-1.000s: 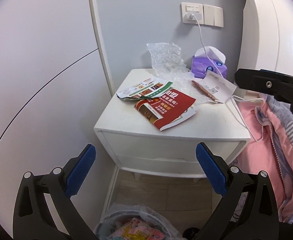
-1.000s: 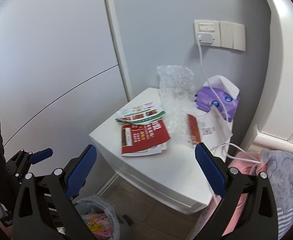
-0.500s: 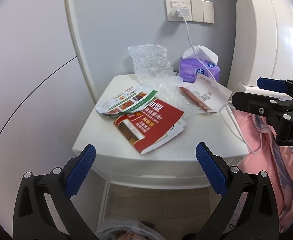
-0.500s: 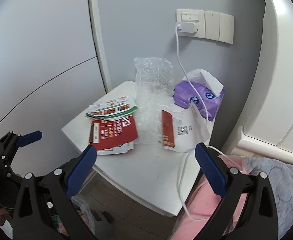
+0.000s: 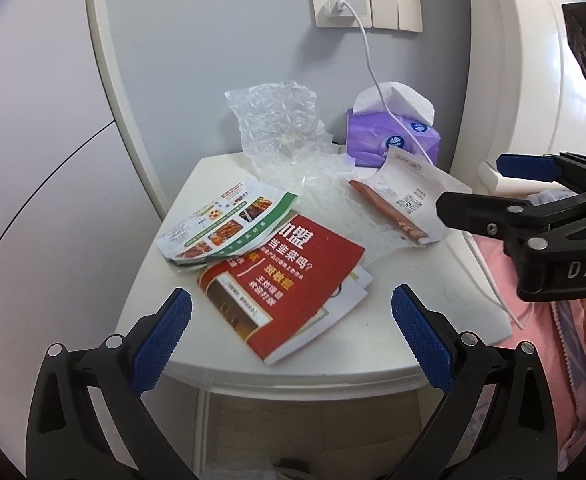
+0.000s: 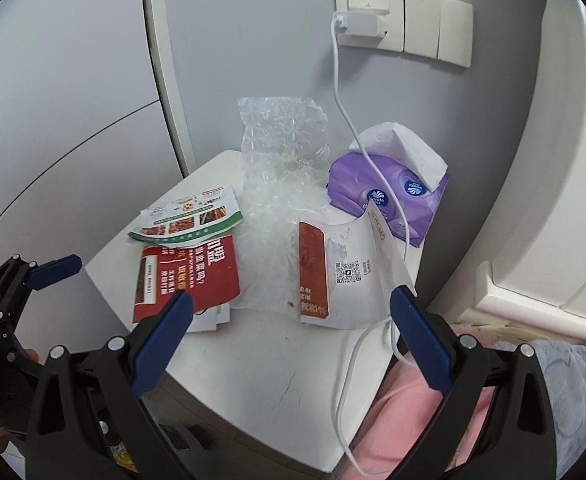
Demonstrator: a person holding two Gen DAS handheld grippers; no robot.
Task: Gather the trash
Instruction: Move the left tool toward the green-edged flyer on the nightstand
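Observation:
Trash lies on a white nightstand [image 5: 433, 292] [image 6: 277, 376]: a red flyer [image 5: 281, 280] [image 6: 185, 276], a green-edged food leaflet [image 5: 225, 224] [image 6: 189, 220], crumpled bubble wrap [image 5: 285, 136] [image 6: 285, 160] and a white paper bag with a red strip [image 5: 397, 204] [image 6: 341, 276]. My left gripper [image 5: 293, 320] is open and empty, just above the front edge near the red flyer. My right gripper [image 6: 291, 326] is open and empty, hovering before the paper bag; it also shows in the left wrist view [image 5: 493, 184].
A purple tissue pack [image 5: 393, 136] [image 6: 389, 192] stands at the back. A white charger cable [image 6: 349, 128] runs from the wall socket [image 5: 341, 4] over the table edge. Pink bedding [image 6: 405, 420] lies right. A bin's rim [image 5: 245, 472] peeks below.
Both grippers moved forward and closer to the nightstand; the trash looms larger and the bin has dropped almost out of the left wrist view. Both stayed open.

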